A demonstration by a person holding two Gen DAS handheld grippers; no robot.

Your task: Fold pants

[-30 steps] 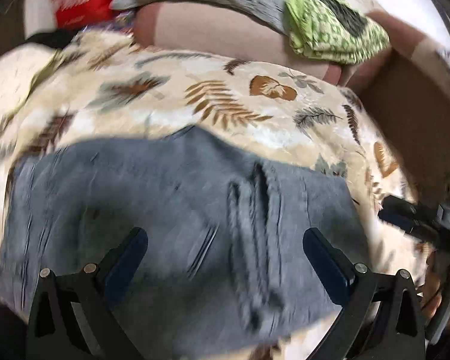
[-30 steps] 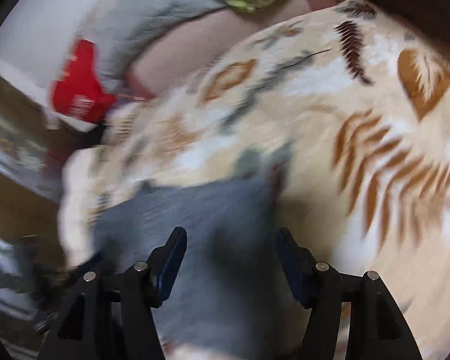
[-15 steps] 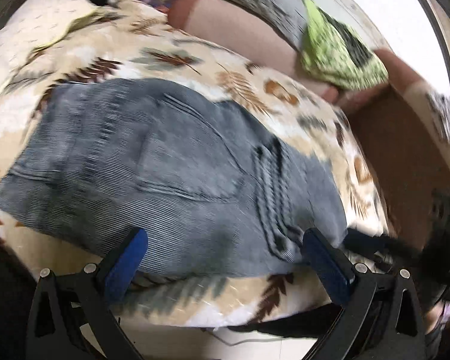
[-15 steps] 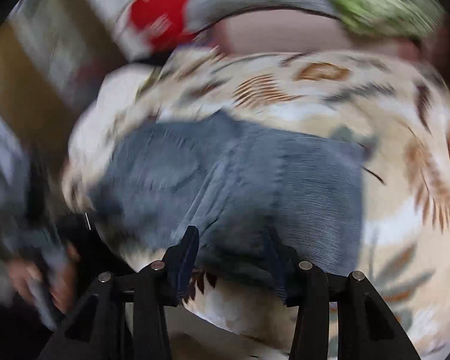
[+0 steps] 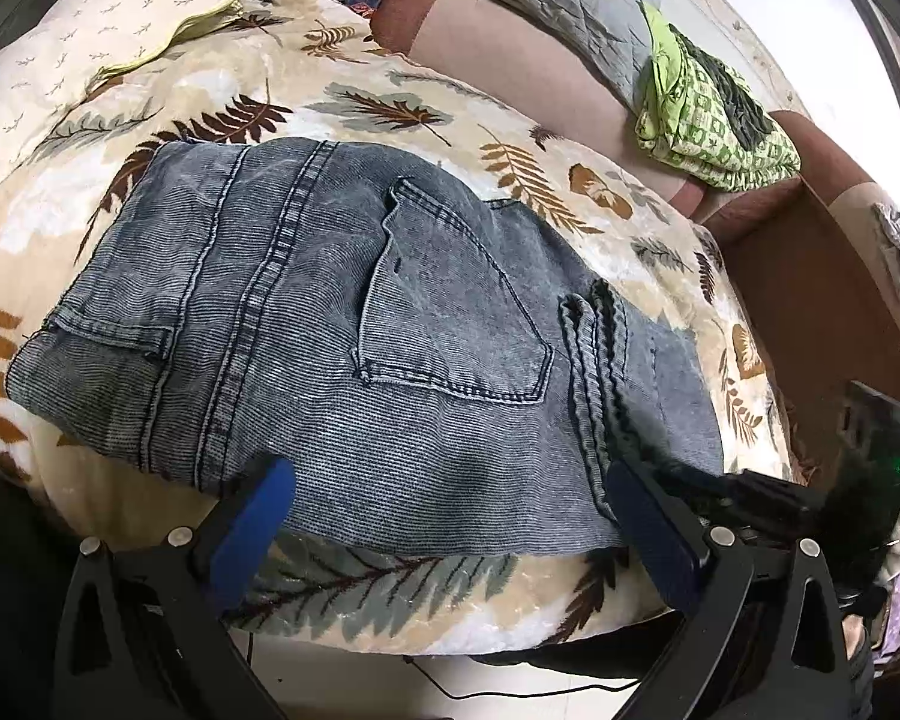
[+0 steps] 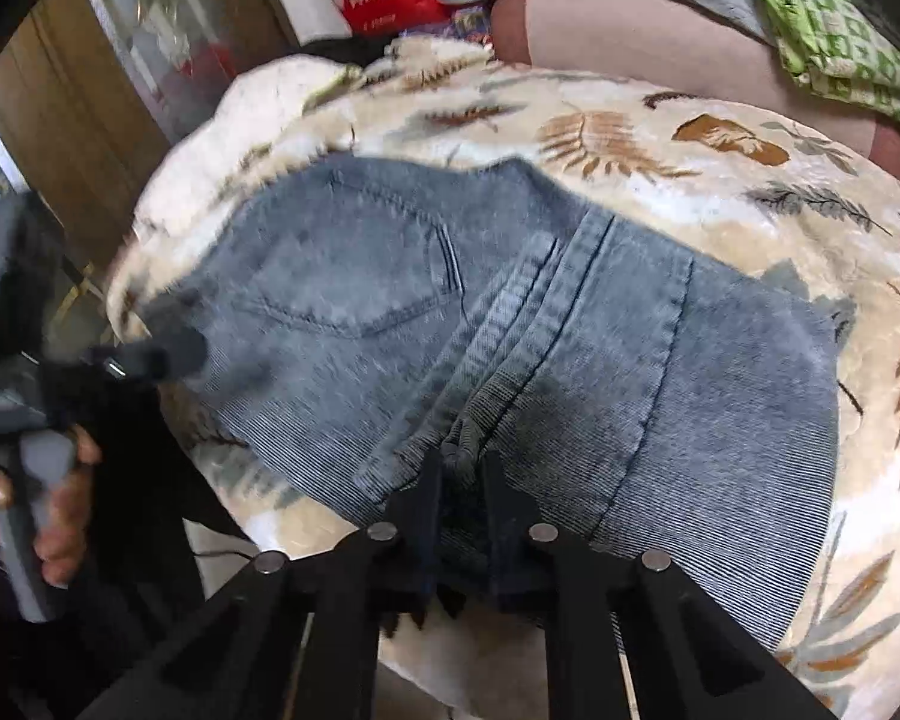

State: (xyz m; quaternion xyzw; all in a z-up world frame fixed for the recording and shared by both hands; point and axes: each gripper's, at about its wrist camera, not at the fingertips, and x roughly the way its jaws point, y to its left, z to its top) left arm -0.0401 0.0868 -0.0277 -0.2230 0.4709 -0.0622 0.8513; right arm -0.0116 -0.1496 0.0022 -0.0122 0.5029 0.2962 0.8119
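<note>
Pants (image 5: 354, 324) lie folded flat on leaf-print blanket (image 5: 426, 114) near bed's front edge. Right tool (image 6: 461, 480) closing on bunched seam ridge at pants' near edge; cloth between jaws. Left tool (image 5: 444, 516) released, spread over near hem, nothing gripped. I judge grasp step in hand. Next: left tool must pinch hem, then both lift and fold over.

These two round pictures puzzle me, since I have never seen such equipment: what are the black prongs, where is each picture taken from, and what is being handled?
No robot here: a person holds a two-finger tool in each hand, with a wide-angle camera on each looking along its fingers. In the left camera's picture, the left gripper stands open over the near edge of grey-blue pants lying folded on a leaf-print blanket. In the right camera's picture, the right gripper is closing on a bunched fold of the pants' near edge, which sits between its fingers. The hand at that picture's left edge grips the other tool's handle. A green cloth lies behind.
</note>
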